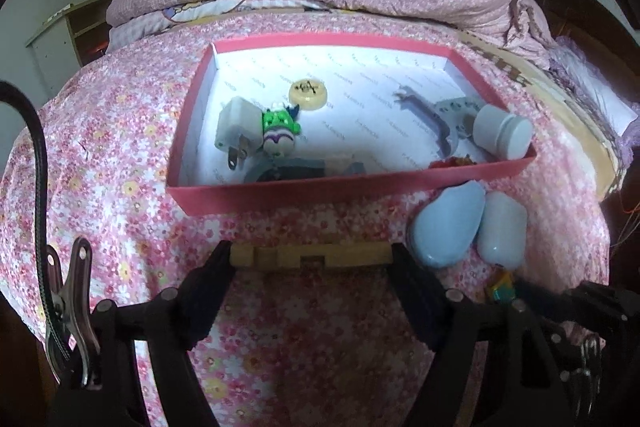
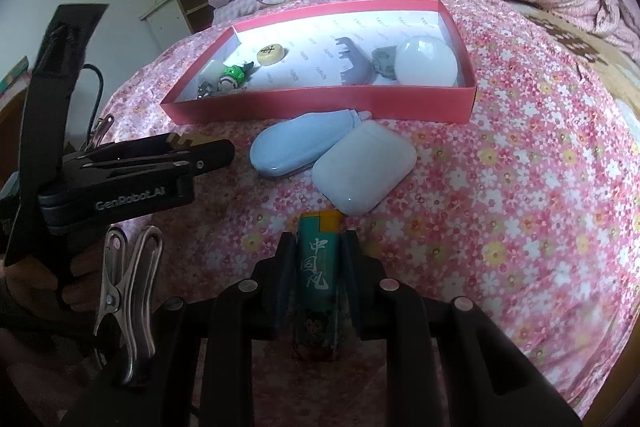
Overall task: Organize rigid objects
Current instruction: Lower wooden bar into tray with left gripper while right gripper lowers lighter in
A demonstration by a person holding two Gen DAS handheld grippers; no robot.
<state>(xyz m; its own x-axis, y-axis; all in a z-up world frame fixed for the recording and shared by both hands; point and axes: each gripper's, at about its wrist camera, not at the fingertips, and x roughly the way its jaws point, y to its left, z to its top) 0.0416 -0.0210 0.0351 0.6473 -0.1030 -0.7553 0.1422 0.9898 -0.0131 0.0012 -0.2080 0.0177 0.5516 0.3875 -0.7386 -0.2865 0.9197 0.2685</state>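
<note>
The left gripper [image 1: 312, 259] holds one notched wooden block [image 1: 310, 255] crosswise between its fingertips, jaws spread wide to span its length. The right gripper [image 2: 318, 247] is closed narrow on one teal lighter [image 2: 318, 267], which lies lengthwise between its fingers with the yellow cap pointing to 12 o'clock.

Just past the lighter, at 12 o'clock from the right gripper, two pale cases lie touching on the floral bedsheet [image 2: 500, 187]: one blue oval case [image 2: 292, 143] and one whitish rounded case [image 2: 362, 171]. In the left view they sit at 2 o'clock from the block.

Further out at 12 o'clock stands one shallow red box [image 1: 320, 193]. Inside it: one white plug adapter [image 1: 236, 127] and one green figurine [image 1: 280, 131] touching at 10 o'clock, one round chess piece [image 1: 308, 91] behind them, one grey-purple comb [image 1: 428, 119], one white jar [image 1: 502, 133] at 2 o'clock, and dark items against the near wall that cannot be identified.
</note>
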